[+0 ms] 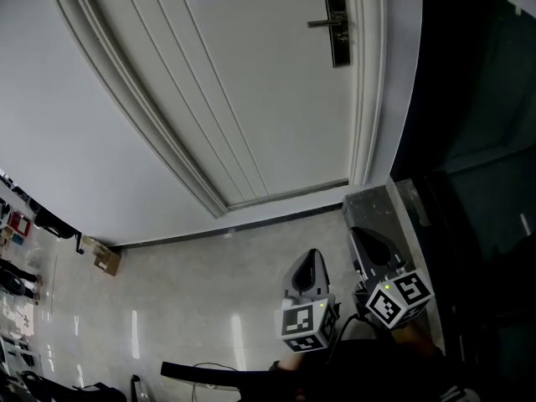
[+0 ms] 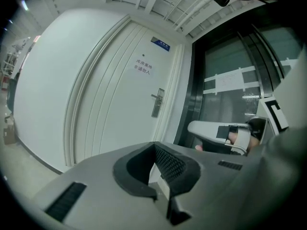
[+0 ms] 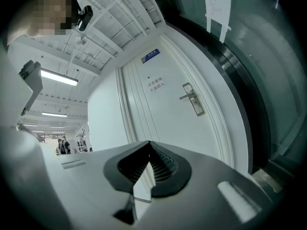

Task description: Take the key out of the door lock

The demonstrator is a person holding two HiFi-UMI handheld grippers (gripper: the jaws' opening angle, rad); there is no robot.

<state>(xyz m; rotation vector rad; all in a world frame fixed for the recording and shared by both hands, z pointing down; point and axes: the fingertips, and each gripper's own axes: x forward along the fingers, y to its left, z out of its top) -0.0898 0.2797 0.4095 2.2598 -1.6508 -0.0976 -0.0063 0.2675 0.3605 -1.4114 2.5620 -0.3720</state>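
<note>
White panelled door (image 1: pixel 251 82) fills the head view, well apart from both grippers. The left gripper (image 2: pixel 154 152) points at it with its jaws together on nothing. Further right, the lever handle (image 1: pixel 321 23) sits on a dark lock plate (image 1: pixel 337 44); the key should be there but is too small to make out. It is likely light, stiff, slick metal, best pinched by its flat head. The right gripper (image 3: pixel 149 150) also has its jaws closed and empty.

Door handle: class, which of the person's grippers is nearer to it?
Right, by a little. The right gripper is low, almost straight below the door handle; the left gripper is beside it, farther back and to the left.
</note>
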